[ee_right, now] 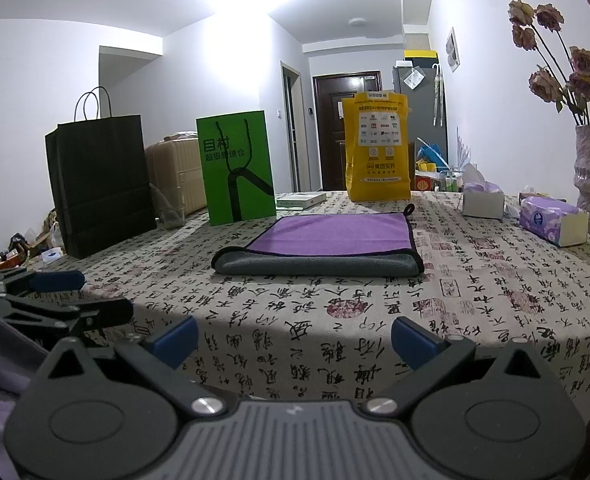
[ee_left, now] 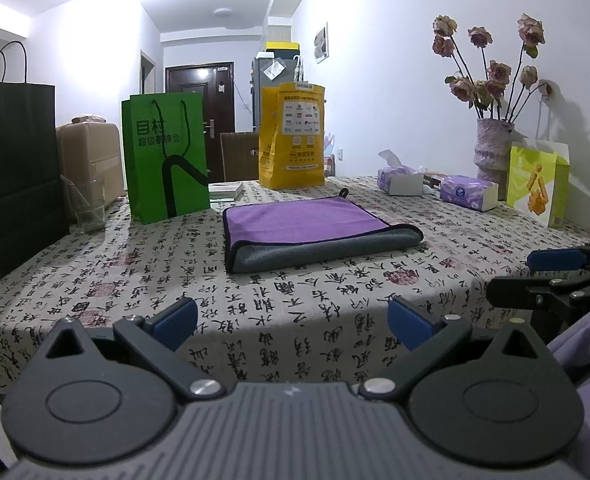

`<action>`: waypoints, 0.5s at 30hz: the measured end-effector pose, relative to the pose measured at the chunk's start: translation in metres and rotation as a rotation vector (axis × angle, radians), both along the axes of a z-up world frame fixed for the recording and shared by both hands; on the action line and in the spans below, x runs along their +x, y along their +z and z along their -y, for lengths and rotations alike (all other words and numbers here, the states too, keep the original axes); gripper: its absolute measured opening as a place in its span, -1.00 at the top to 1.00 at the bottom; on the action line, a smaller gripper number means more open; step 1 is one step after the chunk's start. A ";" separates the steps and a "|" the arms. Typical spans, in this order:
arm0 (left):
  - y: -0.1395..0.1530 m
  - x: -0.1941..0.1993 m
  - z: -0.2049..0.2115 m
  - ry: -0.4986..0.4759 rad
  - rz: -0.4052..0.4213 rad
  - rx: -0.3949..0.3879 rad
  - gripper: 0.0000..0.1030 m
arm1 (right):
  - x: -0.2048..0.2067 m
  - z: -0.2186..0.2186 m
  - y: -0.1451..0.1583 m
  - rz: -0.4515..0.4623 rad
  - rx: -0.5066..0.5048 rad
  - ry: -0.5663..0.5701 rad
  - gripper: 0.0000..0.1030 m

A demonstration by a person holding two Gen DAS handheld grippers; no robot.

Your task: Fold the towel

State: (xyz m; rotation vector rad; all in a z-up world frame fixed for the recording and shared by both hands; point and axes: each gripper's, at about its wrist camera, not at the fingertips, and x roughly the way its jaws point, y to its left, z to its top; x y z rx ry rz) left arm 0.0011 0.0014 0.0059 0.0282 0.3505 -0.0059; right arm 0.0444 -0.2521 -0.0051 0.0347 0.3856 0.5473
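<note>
A purple towel (ee_left: 303,224) with a grey underside and black trim lies folded flat on the patterned tablecloth (ee_left: 335,304), a hanging loop at its far corner. It also shows in the right wrist view (ee_right: 331,236). My left gripper (ee_left: 293,320) is open and empty, held back over the table's near edge, well short of the towel. My right gripper (ee_right: 295,338) is open and empty, also over the near edge. The right gripper shows at the right edge of the left wrist view (ee_left: 551,276); the left gripper shows at the left edge of the right wrist view (ee_right: 55,296).
Behind the towel stand a black paper bag (ee_left: 11,184), a glass (ee_left: 89,204), a green bag (ee_left: 163,164) and a yellow bag (ee_left: 291,136). Tissue boxes (ee_left: 469,192), a vase of flowers (ee_left: 495,148) and a light-green bag (ee_left: 537,188) line the right side by the wall.
</note>
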 end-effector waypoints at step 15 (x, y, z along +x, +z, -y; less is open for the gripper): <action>-0.002 0.000 0.002 -0.001 -0.004 0.003 -1.00 | 0.001 -0.003 -0.002 -0.007 -0.002 0.003 -1.00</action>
